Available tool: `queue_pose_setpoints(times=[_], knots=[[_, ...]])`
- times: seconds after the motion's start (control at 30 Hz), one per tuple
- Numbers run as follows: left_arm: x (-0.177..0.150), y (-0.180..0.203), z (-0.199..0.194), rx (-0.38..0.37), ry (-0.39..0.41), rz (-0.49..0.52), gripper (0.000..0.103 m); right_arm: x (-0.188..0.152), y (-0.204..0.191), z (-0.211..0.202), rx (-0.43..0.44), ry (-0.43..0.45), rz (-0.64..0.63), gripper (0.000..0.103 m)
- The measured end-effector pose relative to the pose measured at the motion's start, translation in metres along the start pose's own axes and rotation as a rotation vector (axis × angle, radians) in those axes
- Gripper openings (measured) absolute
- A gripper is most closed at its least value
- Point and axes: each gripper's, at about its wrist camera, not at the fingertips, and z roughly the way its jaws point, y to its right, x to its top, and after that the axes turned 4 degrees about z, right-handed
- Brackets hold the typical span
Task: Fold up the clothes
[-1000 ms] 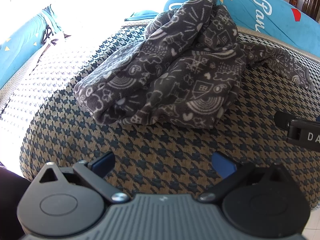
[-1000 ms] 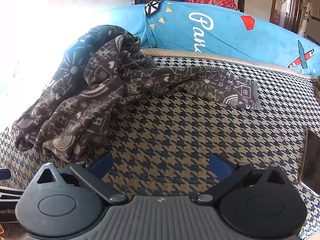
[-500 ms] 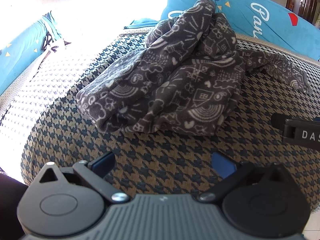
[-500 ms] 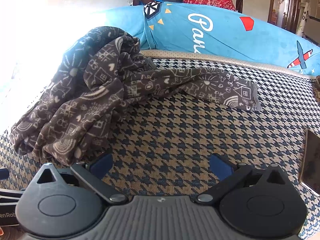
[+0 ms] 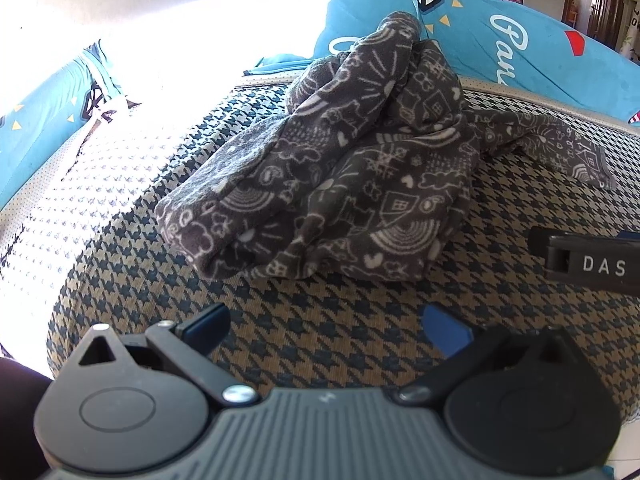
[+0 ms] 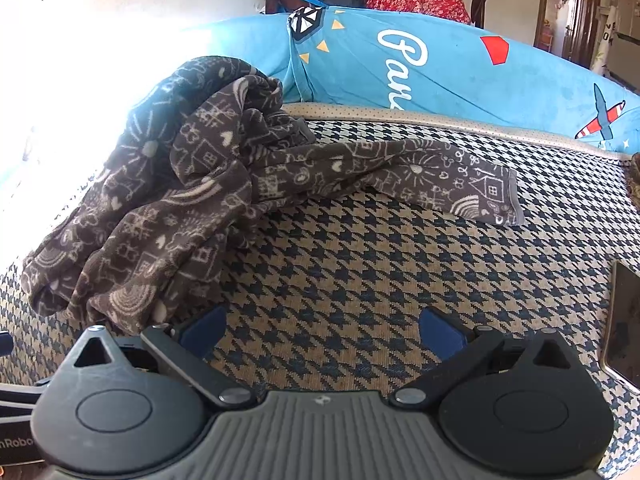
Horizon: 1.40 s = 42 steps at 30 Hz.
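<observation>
A dark grey fleece garment (image 5: 340,184) with white doodle prints lies crumpled on the houndstooth bed cover (image 5: 320,320). One sleeve (image 6: 440,176) stretches out to the right, its cuff flat on the cover. My left gripper (image 5: 326,330) is open over bare cover, a short way in front of the heap. My right gripper (image 6: 322,330) is open too, its left finger (image 6: 200,332) close by the garment's near edge (image 6: 120,300). Nothing is between either pair of fingers. Part of the right gripper's body (image 5: 588,264) shows at the right edge of the left wrist view.
Blue printed bolsters (image 6: 440,64) run along the far side of the bed, with another blue bolster (image 5: 36,136) at the left. A phone (image 6: 624,320) lies on the cover at the right. Strong sunlight washes out the left part of the bed. A person in red stands behind.
Both grippers have drifted slightly: the left one's view has tilted so the garment sits lower and further right, and the right one has moved closer to the heap's near edge. Both stay open.
</observation>
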Motion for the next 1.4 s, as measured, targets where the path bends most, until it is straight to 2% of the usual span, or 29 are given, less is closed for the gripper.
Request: queue_pose_setpoints(times=[0.43,0.87,1.4], knots=[[-0.001,0.0,-0.002,0.001,0.005,0.004,0.103,0.001,-0.002,-0.001,-0.007,0.007,0.004,0.103],[-0.001,0.001,-0.003,-0.002,0.004,0.01,0.103,0.006,0.003,-0.011,-0.035,0.051,0.1,0.103],[-0.002,0.004,0.0,0.001,-0.005,0.016,0.103,0.008,0.003,-0.017,-0.064,0.082,0.119,0.103]])
